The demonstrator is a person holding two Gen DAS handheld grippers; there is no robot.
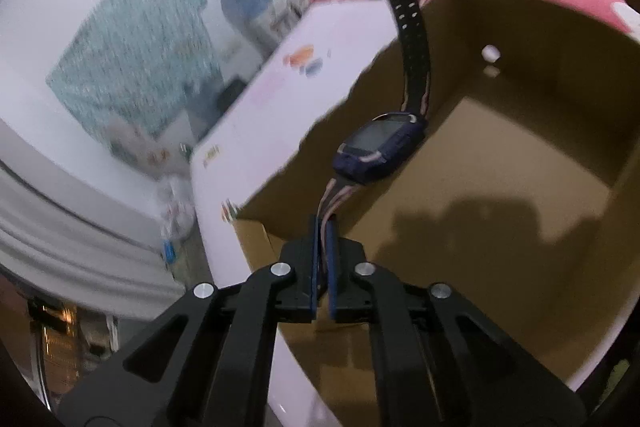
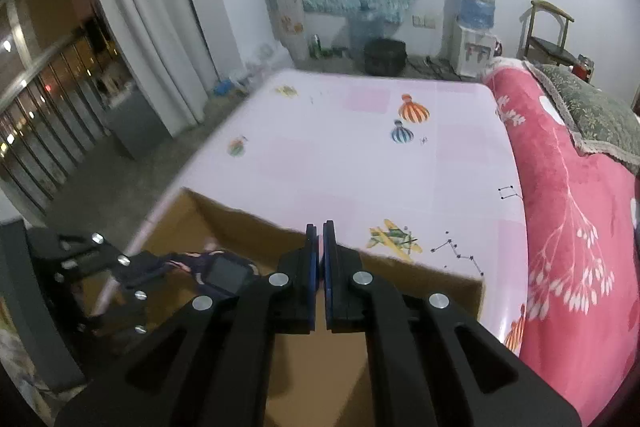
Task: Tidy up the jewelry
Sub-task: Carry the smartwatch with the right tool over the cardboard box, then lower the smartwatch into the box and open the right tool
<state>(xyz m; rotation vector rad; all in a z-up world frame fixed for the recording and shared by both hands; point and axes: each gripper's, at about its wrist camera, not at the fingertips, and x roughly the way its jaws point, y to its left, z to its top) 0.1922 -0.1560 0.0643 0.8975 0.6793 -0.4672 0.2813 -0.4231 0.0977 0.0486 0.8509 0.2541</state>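
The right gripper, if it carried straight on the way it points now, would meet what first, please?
Probably the far wall of the cardboard box, just beyond the right gripper; above its rim, only the table. Depth is unclear.

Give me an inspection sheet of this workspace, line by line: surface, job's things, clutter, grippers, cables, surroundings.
Surface: table with a pale pink cloth printed with balloons and planes.
Job's things: watch stretched over the open cardboard box, one strap end in each hand-held gripper.
Clutter: nothing seen on the cloth besides the box.
Grippers: left hand-held gripper shut on the watch's near strap; right hand-held gripper looks shut, and in the left view it pinches the far strap.
Cables: a few on the floor by the wall.
Surroundings: pink blanket, water dispenser, chair, curtain.
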